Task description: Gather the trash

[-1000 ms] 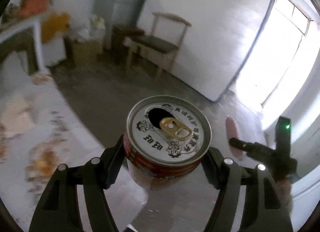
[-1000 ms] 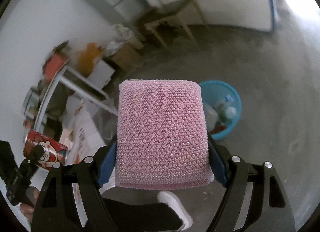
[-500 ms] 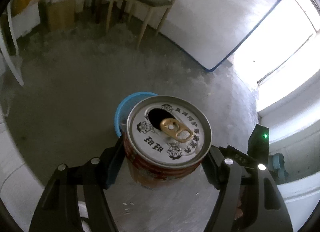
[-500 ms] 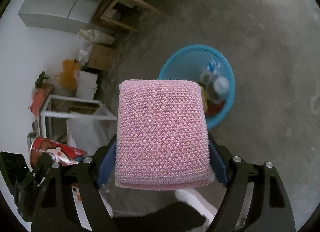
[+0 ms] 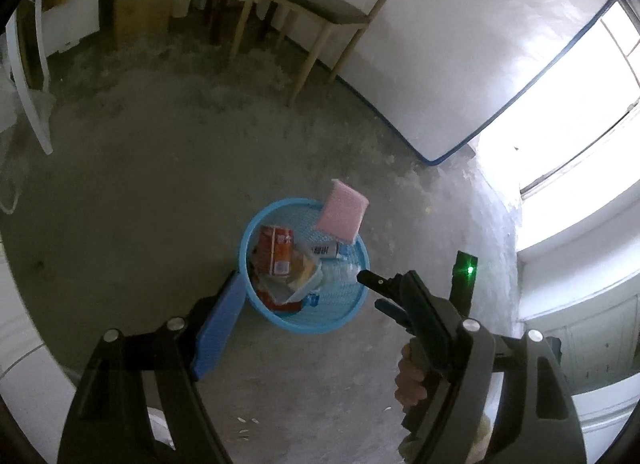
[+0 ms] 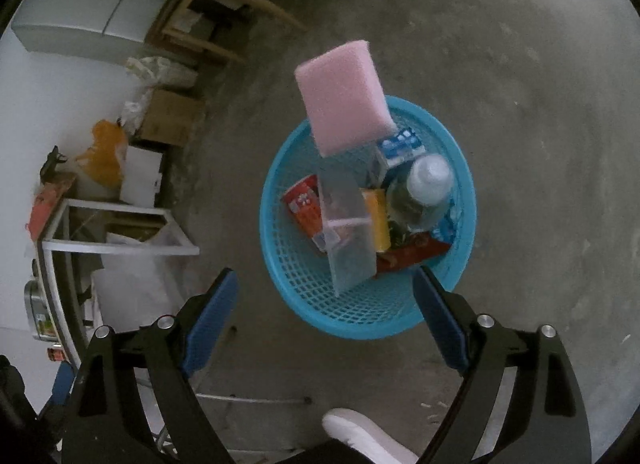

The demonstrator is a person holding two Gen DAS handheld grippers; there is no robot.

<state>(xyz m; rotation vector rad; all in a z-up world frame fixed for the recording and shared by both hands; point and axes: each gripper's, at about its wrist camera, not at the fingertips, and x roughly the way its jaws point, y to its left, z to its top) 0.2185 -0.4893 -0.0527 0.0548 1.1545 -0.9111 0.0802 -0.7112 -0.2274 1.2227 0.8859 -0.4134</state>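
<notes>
- Blue mesh basket point(image 6: 360, 320) on the concrete floor point(image 6: 520, 64): holds a red-orange can point(image 5: 276, 250), clear plastic tray point(image 6: 348, 232), capped bottle point(image 6: 428, 180), cartons and wrappers.
- Pink sponge point(image 6: 344, 100): soft rectangular block, tilted, loose in mid-air above the basket's far rim.
- Right gripper point(image 6: 326, 324): jaws have just been opening, nothing between them.
- Left gripper point(image 5: 316, 316): jaws likewise just opened, empty; can lies in the basket.

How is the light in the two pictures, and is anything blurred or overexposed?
Left wrist view: the window at the right is blown out to white and glares on the leaning white board; the floor is dim. Right wrist view: even, softer light; the pink sponge above the blue basket looks slightly soft. Both views bend straight lines near the edges.
</notes>
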